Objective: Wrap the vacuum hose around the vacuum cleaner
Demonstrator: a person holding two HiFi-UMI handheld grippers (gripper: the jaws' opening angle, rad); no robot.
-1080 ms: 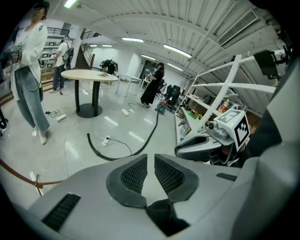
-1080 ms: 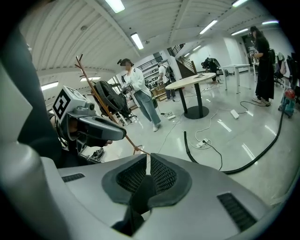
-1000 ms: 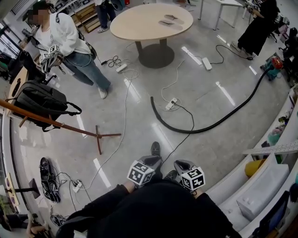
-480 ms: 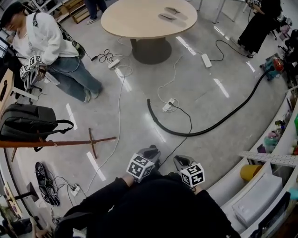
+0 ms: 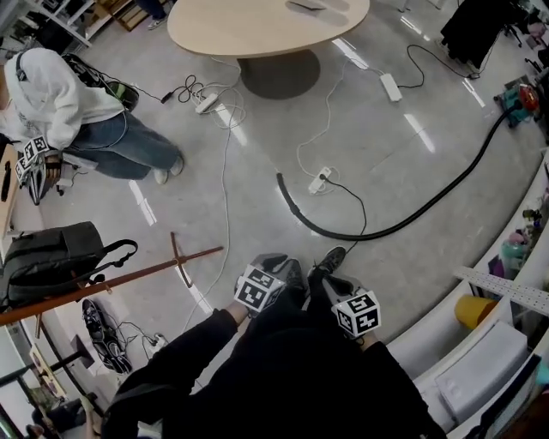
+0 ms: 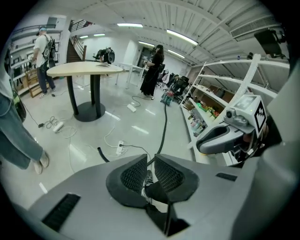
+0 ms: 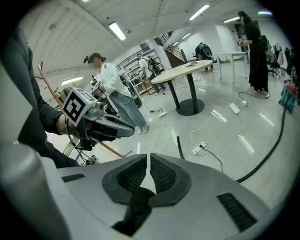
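left gripper [image 5: 273, 264] and right gripper [image 5: 339, 287] are held side by side low in the head view, in front of the person's black sleeves, and both are empty. in the left gripper view the left gripper [image 6: 150, 159] has its two black pads drawn almost together, with only a thin slit between them and nothing in it. the right gripper [image 7: 148, 160] looks the same in its own view. the pads are rubbery and wedge-shaped, with a fine diamond mesh texture, set in smooth grey plastic shells. each gripper carries a white cube printed with black square marker patterns. no lettering can be read.

the vacuum hose [image 5: 412, 219] is a long black ribbed tube lying on the glossy grey floor [image 5: 257, 197], ahead of the grippers and apart from them. it bends in a wide curve, with its free end near a white power strip [image 5: 319, 180], and runs off to the vacuum cleaner [image 5: 525, 91], a red and teal body at the far right edge.

thin white and black cables trail loosely across the floor. a round surface [image 5: 257, 26] with a pale wood-look top stands on a dark pedestal. at the left a person [image 5: 64, 107] in a white top and blue jeans bends low. a black fabric backpack [image 5: 43, 261] rests against a brown wooden pole [image 5: 129, 276].
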